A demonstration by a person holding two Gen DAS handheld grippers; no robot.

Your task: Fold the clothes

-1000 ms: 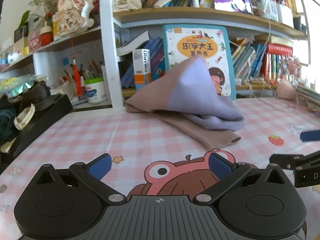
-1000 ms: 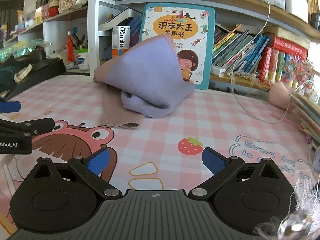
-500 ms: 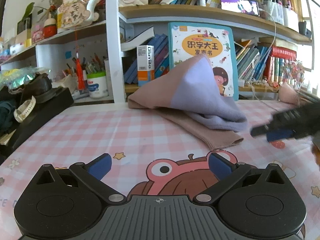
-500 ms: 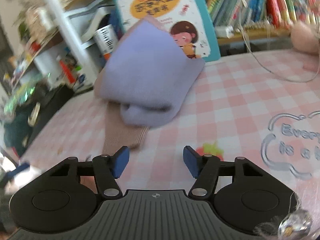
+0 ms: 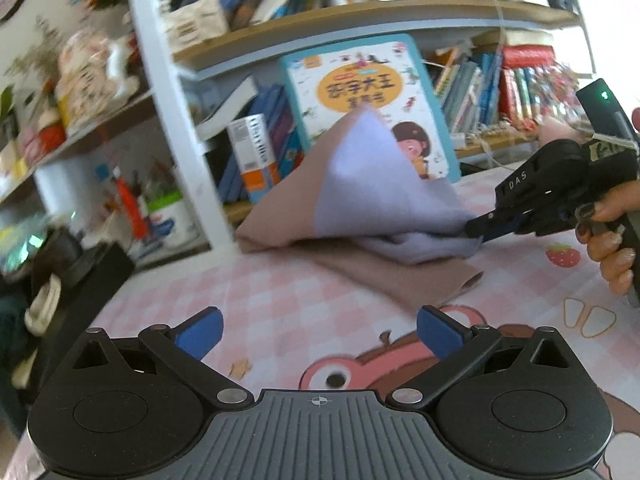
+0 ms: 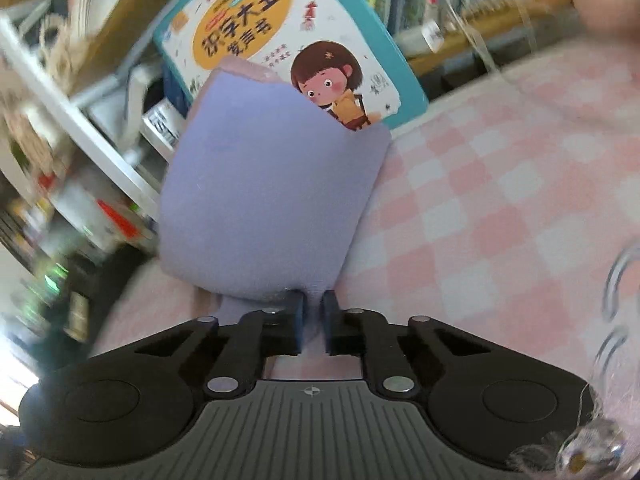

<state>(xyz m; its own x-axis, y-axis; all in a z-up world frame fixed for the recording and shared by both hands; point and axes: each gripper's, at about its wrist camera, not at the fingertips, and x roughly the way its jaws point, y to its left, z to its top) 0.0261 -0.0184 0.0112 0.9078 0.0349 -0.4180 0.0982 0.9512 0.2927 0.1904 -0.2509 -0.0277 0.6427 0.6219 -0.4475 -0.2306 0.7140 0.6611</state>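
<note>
Left wrist view looks low across table (image 5: 280,304); right sits close; both share garment (image 5: 360,200).

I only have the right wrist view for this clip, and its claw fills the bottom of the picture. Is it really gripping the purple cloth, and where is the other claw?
Observer: Yes. The left wrist view shows the right claw from the side, pinching the low right edge of the purple cloth.
Operator: And the left claw?
Observer: The left claw is open and empty, short of the garment.
Operator: Is anything under the purple part?
Observer: A brown layer lies flat on the checked tablecloth, sticking out toward the left claw.
</note>
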